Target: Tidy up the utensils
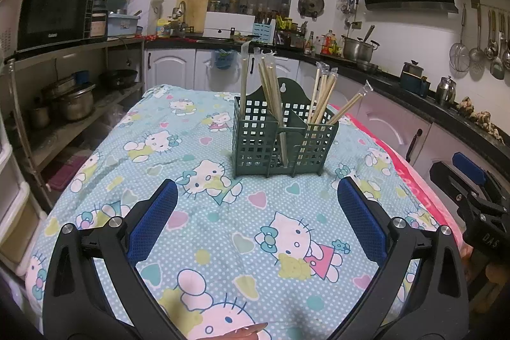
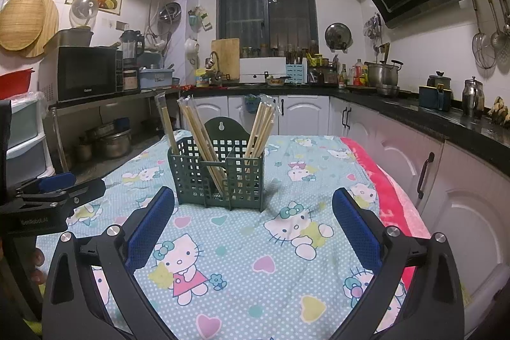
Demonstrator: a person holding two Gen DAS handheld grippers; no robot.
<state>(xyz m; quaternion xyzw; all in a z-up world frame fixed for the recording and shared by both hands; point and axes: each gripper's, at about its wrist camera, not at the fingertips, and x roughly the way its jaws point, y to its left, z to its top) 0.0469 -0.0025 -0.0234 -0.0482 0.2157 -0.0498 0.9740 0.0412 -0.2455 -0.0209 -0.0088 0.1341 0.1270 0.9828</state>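
A dark green slotted utensil holder stands upright on the cat-print cloth, split into two compartments. Wrapped wooden chopsticks lean in its left compartment, and more wrapped chopsticks lean in the right one. My left gripper hovers in front of the holder, open, with nothing between its blue pads. My right gripper is also open and empty, just short of the holder. In the left wrist view the right gripper shows at the right edge; in the right wrist view the left gripper shows at the left edge.
The table wears a blue cat-print cloth over a red blanket edge. A metal shelf with a microwave and pots stands to the left. Dark counters with white cabinets run behind and to the right.
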